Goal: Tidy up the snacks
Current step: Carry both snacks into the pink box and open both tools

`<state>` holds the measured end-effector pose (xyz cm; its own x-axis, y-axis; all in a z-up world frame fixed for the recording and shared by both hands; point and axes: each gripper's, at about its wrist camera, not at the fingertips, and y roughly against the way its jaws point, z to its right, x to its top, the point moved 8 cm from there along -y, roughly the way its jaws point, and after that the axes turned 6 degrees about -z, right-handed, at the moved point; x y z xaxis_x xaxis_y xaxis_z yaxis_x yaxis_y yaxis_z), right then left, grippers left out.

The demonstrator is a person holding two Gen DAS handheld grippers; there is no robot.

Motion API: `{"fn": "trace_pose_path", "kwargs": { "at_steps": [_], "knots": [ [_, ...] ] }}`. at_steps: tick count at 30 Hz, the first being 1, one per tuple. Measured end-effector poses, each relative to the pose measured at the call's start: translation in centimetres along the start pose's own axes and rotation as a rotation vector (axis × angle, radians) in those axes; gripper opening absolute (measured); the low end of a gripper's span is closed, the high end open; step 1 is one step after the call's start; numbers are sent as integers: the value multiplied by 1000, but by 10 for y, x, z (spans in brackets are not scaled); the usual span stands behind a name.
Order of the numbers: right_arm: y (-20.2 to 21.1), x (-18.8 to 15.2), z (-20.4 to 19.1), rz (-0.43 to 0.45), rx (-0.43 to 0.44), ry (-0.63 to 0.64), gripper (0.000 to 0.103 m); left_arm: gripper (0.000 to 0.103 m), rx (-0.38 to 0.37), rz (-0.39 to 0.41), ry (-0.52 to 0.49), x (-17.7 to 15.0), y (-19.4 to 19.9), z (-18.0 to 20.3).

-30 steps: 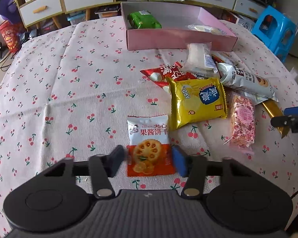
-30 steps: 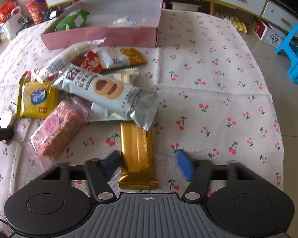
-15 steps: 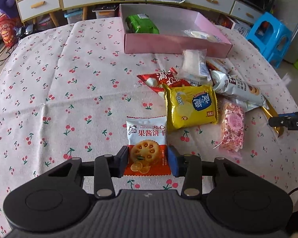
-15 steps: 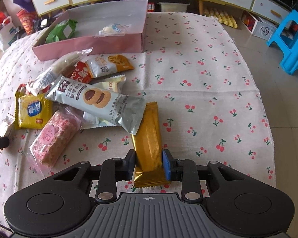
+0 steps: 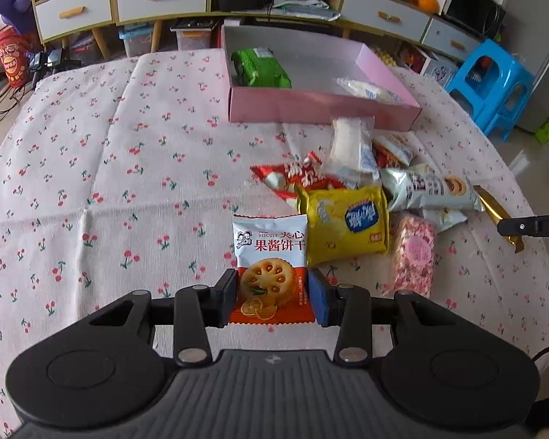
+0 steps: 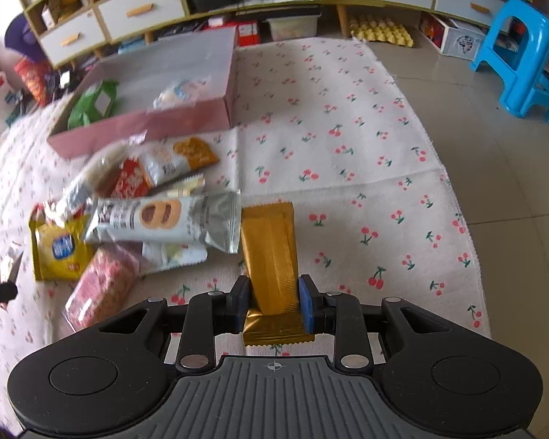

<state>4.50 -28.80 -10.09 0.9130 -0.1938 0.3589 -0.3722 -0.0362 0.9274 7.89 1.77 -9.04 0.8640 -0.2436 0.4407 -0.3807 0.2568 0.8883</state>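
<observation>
Left tongs (image 5: pixel 272 298) clamped on the lower end of a white-and-orange jam biscuit packet (image 5: pixel 271 256), pads pressing both side edges. Packet sits at the near edge of the snack pile on the desk (image 5: pixel 128 183), which has a cherry-print cloth; whether its far end touches the cloth, cannot tell. Right tongs (image 6: pixel 273 301) clamped on the near end of a gold bar wrapper (image 6: pixel 269 252), bar pointing away from the camera, its far end just beside a grey sandwich-cookie packet (image 6: pixel 164 223).

Pile left on the desk: yellow cracker packet (image 5: pixel 347 225) touching the jam biscuit packet's right edge, red packet (image 5: pixel 300 179) behind it, clear white packet (image 5: pixel 347 144) leaning over the red one, pink speckled packet (image 5: pixel 415 252) to the right of the yellow one.

Pink box (image 5: pixel 322 109) at the far side of the desk, open top, holding a green packet (image 5: pixel 260 67) in the left corner and a clear pale packet (image 5: pixel 369 89) near the right wall. Right-wrist view is blurred on the left half. Blue plastic stool (image 6: pixel 523 55) on the floor beyond the desk.
</observation>
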Motion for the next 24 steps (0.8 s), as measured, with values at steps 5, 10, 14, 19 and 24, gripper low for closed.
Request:
{"fn": "trace_pose_path", "kwargs": {
  "at_steps": [5,10,14,19,24],
  "knots": [
    [9,9,3,26,22,-25,27,38,-4,28,8,11,5,1],
    [14,17,3,40,44,-43,27,38,-15,35,17,20,5,5],
    [17,27,0,47,63,-60,27,38,-22,46,23,30,6,10],
    [18,45,-12,59,93,-71,27,38,-34,69,26,48,7,20],
    [19,64,-28,70,136,-88,27,38,-52,91,42,67,3,29]
  ]
}}
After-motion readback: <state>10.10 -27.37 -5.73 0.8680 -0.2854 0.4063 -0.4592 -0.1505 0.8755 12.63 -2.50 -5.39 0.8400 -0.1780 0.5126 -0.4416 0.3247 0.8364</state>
